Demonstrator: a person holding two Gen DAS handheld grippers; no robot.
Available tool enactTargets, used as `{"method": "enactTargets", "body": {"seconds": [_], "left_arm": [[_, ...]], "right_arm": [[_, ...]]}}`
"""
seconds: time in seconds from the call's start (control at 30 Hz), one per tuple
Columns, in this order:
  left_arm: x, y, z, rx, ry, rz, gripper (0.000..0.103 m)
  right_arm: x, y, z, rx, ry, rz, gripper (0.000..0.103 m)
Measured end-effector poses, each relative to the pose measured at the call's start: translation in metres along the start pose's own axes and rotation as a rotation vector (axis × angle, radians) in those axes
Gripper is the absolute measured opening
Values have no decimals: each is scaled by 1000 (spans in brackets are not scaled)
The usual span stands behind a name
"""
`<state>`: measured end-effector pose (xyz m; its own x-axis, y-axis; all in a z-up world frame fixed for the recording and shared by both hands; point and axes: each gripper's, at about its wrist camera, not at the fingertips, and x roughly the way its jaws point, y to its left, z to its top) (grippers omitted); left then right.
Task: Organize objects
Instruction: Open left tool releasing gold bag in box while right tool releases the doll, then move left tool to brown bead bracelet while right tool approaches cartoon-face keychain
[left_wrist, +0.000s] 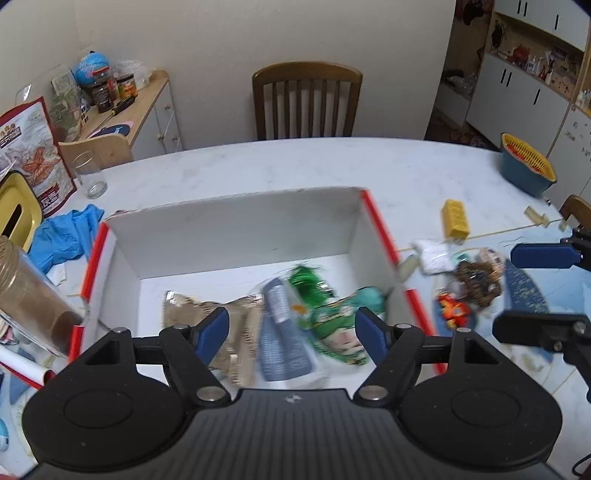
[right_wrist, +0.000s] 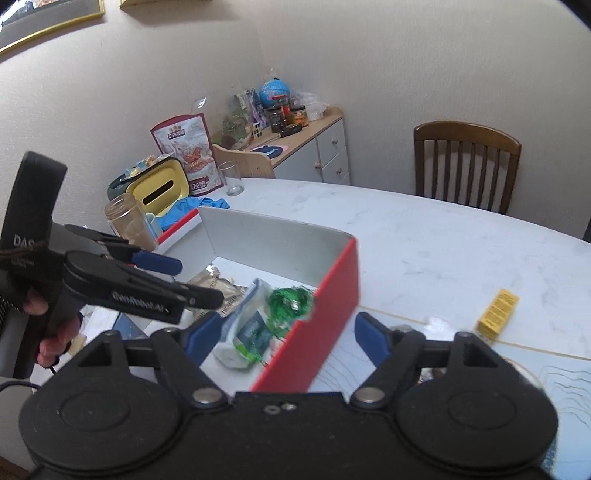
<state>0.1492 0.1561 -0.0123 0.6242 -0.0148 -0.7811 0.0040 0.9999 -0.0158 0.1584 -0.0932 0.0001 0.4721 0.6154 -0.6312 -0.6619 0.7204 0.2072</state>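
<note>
A red-sided box with a white inside (left_wrist: 240, 229) (right_wrist: 332, 280) stands on the marble table. In it lie a tan packet (left_wrist: 199, 314), a blue-grey pouch (left_wrist: 282, 332), a green-and-white packet (left_wrist: 332, 325) and a shiny green wrapper (left_wrist: 308, 282) (right_wrist: 290, 301). My left gripper (left_wrist: 293, 332) is open and empty above the box's near side; it also shows in the right wrist view (right_wrist: 184, 280). My right gripper (right_wrist: 288, 338) is open and empty over the box's right wall; its fingers (left_wrist: 539, 254) show right of the box, near loose small items (left_wrist: 476, 280).
A yellow block (left_wrist: 456, 219) (right_wrist: 496, 314) lies right of the box. A blue-and-yellow basket (left_wrist: 526, 166) stands far right. A glass (left_wrist: 88, 173), blue gloves (left_wrist: 62, 236), a yellow tissue holder (left_wrist: 14, 210), a jar (left_wrist: 33, 295) and a snack bag (left_wrist: 33, 155) crowd the left. A chair (left_wrist: 306, 99) stands behind.
</note>
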Motion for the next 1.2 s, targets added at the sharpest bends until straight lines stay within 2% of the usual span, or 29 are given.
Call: {"method": "enactTargets", "body": {"seconds": [0.07, 0.2, 0.37, 0.7, 0.9, 0.97, 1.2], "left_arm": [[-4, -11, 0, -3, -11, -6, 81], [-9, -33, 1, -2, -39, -15, 82], [-8, -65, 1, 2, -54, -7, 82], [6, -134, 0, 4, -56, -77, 85], [28, -171, -4, 16, -51, -80, 87], [36, -179, -3, 12, -51, -77, 90], [66, -193, 4, 4, -32, -71, 90]], "right_arm": [[-11, -10, -6, -5, -3, -8, 87], [-32, -32, -19, -17, -7, -35, 93], [-54, -63, -37, -8, -3, -73, 94], [-77, -136, -57, 51, 12, -143, 94], [-71, -171, -65, 87, 35, -165, 92], [-65, -178, -67, 79, 38, -170, 92], [-41, -197, -73, 25, 75, -177, 91]]}}
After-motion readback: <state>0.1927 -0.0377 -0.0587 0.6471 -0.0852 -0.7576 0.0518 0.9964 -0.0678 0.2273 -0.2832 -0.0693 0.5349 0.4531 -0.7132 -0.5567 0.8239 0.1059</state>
